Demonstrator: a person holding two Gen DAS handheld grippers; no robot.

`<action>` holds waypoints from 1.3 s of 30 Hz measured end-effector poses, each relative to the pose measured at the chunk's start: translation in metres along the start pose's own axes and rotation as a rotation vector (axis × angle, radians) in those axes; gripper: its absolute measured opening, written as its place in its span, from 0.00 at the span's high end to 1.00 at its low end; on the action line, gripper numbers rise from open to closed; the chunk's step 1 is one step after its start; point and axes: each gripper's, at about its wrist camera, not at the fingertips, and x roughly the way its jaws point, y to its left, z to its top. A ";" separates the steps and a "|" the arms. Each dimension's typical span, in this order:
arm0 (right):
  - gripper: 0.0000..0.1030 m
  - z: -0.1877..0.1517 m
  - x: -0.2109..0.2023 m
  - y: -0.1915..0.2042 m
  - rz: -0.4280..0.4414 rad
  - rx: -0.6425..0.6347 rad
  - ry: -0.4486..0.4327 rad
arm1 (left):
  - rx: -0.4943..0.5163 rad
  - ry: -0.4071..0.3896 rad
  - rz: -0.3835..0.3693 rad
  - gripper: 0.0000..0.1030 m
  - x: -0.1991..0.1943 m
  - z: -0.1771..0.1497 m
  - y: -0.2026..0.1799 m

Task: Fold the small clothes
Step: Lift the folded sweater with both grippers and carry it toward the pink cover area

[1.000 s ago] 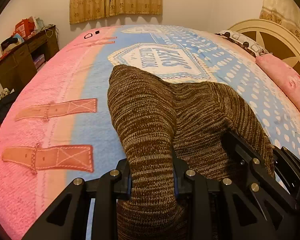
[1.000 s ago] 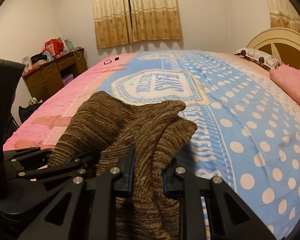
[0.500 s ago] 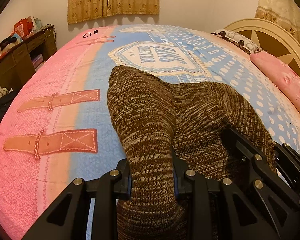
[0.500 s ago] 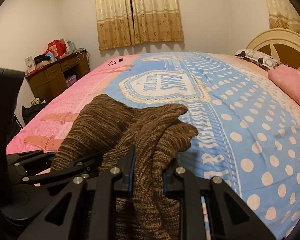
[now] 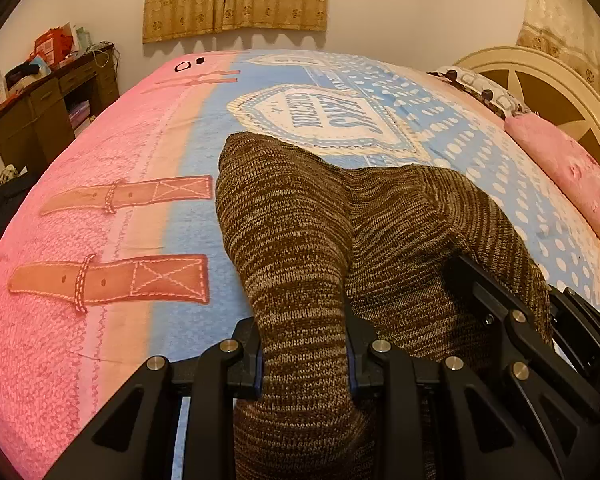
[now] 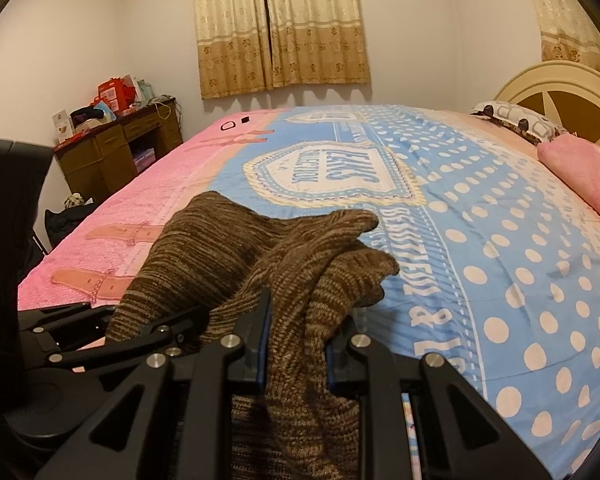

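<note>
A brown knitted garment (image 5: 300,240) is clamped between the fingers of the left gripper (image 5: 304,356), and its bunched edge is likewise clamped by the right gripper (image 6: 296,344). Beyond the grippers, the garment is draped over the pink and blue bedspread (image 5: 140,140). Behind the garment, pillows (image 6: 580,168), a headboard (image 6: 560,88), a wooden desk (image 6: 120,148) and curtains (image 6: 280,28) are seen.

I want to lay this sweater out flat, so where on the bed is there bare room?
Bare bedspread lies beyond the brown sweater: the dotted blue stretch toward the pink pillow, and the pink strip with printed straps on the desk side. It is crowded near the left gripper and right gripper, both gripping the sweater.
</note>
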 end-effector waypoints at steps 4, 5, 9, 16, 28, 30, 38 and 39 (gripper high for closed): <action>0.78 0.003 0.000 0.009 0.009 -0.017 -0.004 | -0.010 -0.013 0.014 0.71 -0.005 0.002 0.007; 0.78 0.004 0.001 0.011 0.011 -0.020 -0.006 | -0.014 -0.018 0.019 0.71 -0.007 0.002 0.010; 0.78 0.008 0.002 0.020 0.031 -0.033 -0.015 | -0.033 -0.034 0.038 0.71 -0.013 0.003 0.024; 0.78 0.016 0.008 0.046 0.080 -0.058 -0.024 | -0.073 -0.050 0.079 0.71 -0.021 0.002 0.054; 0.78 0.023 0.023 0.085 0.160 -0.105 -0.020 | -0.137 -0.068 0.152 0.71 -0.032 0.001 0.101; 0.78 0.025 0.028 0.093 0.175 -0.111 -0.017 | -0.155 -0.071 0.163 0.71 -0.034 0.001 0.112; 0.78 0.038 0.046 0.129 0.246 -0.134 -0.025 | -0.194 -0.110 0.246 0.71 -0.043 0.017 0.159; 0.78 0.042 0.050 0.136 0.262 -0.137 -0.031 | -0.192 -0.117 0.264 0.71 -0.043 0.022 0.166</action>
